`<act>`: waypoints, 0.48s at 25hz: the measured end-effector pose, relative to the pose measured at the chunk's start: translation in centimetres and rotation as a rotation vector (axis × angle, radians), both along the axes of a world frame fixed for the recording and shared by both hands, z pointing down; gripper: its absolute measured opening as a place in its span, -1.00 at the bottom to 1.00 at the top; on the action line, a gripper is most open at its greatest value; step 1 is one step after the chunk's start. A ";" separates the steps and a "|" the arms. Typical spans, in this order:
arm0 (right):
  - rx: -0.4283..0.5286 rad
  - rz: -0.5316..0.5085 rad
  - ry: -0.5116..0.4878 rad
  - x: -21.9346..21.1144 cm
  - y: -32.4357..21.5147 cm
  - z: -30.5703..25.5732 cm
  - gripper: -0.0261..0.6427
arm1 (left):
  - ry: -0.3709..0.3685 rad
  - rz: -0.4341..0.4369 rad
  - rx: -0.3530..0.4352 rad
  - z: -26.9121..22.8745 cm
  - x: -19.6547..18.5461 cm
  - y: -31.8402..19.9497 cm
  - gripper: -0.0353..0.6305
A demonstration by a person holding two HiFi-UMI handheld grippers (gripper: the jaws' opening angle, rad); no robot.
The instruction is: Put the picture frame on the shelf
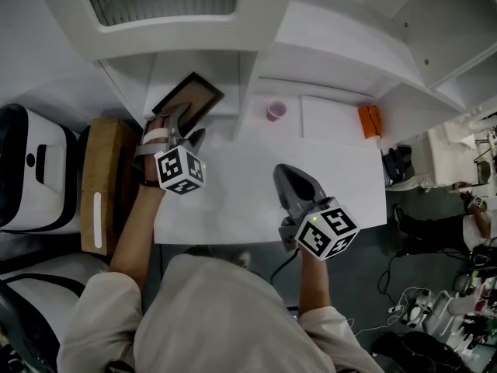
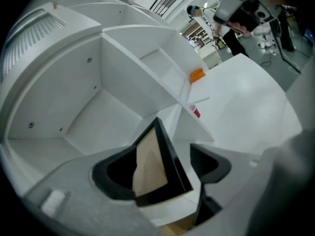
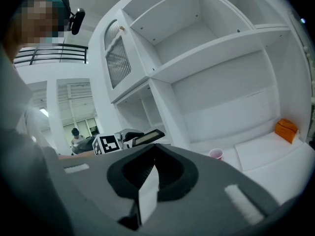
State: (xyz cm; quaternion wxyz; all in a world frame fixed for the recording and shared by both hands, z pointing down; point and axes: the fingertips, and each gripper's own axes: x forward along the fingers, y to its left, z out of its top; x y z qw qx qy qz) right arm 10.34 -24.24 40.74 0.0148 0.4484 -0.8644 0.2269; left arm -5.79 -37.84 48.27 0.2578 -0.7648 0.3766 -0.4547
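Looks nearly done: got picture frame [image 1: 189, 99] tilted inside lower-left bay of shelf [image 1: 247, 92], flanked by wide-apart jaws of left gripper [image 1: 186, 127] w/ pads apparently off it, right gripper [image 1: 286, 179] pinched shut & empty above table [image 1: 233, 196]; just need to back left out w/o tipping frame.

Head view: even, diffuse overhead light. The white shelf [image 1: 334, 45] and worktop [image 1: 241, 193] are bright without glare, shadows are soft, and the floor [image 1: 373, 263] at the right is dim. Both gripper views: strong fisheye bending of the straight shelf edges, with black vignetting in the corners. The nearest foreground in both is out of focus and slightly grainy.
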 end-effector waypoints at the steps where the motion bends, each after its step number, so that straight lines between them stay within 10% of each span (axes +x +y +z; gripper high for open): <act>1: 0.002 -0.004 -0.002 0.0 0.0 -0.1 -0.90 | 0.002 0.005 0.006 -0.3 -0.1 0.2 0.15; 12: 0.019 -0.066 -0.011 -1.0 0.6 -0.6 -0.90 | 0.036 -0.012 0.002 -2.0 -1.9 3.8 0.17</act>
